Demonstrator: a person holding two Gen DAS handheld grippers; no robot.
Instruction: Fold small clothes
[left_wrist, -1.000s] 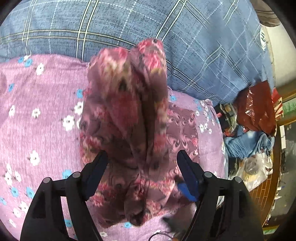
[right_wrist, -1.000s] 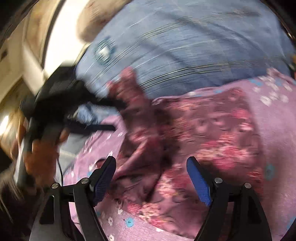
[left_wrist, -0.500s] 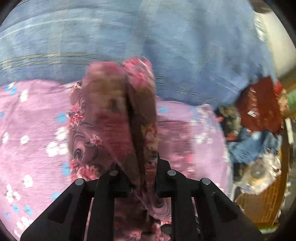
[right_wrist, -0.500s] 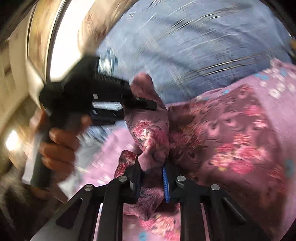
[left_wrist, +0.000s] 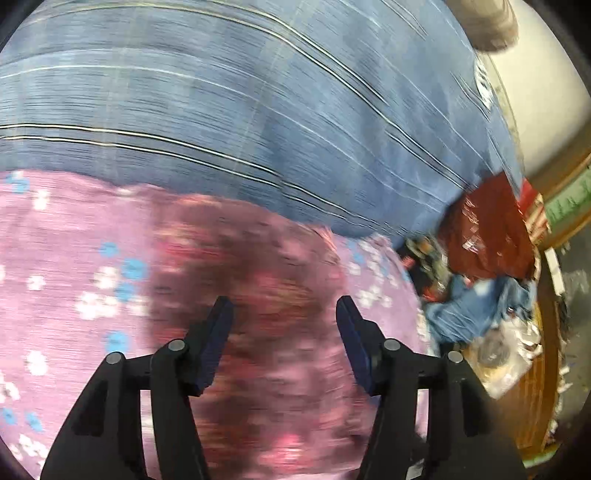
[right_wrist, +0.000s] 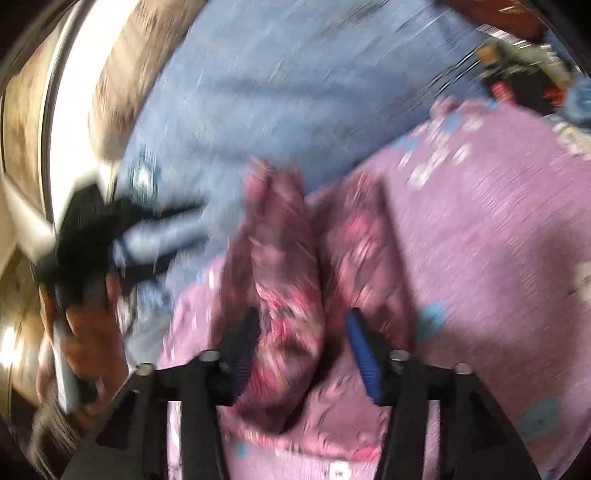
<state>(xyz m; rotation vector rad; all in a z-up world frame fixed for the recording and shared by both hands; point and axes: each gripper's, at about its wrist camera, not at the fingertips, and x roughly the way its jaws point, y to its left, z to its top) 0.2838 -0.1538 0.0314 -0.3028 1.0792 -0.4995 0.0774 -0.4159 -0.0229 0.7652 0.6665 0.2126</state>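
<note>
A small dark pink floral garment (left_wrist: 266, 306) lies on a lilac flowered cloth (left_wrist: 55, 258), blurred by motion. My left gripper (left_wrist: 283, 317) is open above it, its fingers apart and holding nothing. In the right wrist view a ridge of the same garment (right_wrist: 288, 280) stands up between the fingers of my right gripper (right_wrist: 301, 334), which is open; the fabric seems to touch the left finger, and a gap shows at the right one. The left gripper also shows in the right wrist view (right_wrist: 155, 229), held in a hand at the left.
A blue plaid bedsheet (left_wrist: 258, 110) covers the surface beyond the lilac cloth (right_wrist: 498, 221). At the right edge sit a dark red bag (left_wrist: 487, 229), blue clothing (left_wrist: 480, 310) and clutter on a wooden floor. A pale wall lies at the far right.
Both grippers were shut on the garment half a second ago and have opened. The raised fold in the left view has dropped flat. Both cameras are moving fast.
</note>
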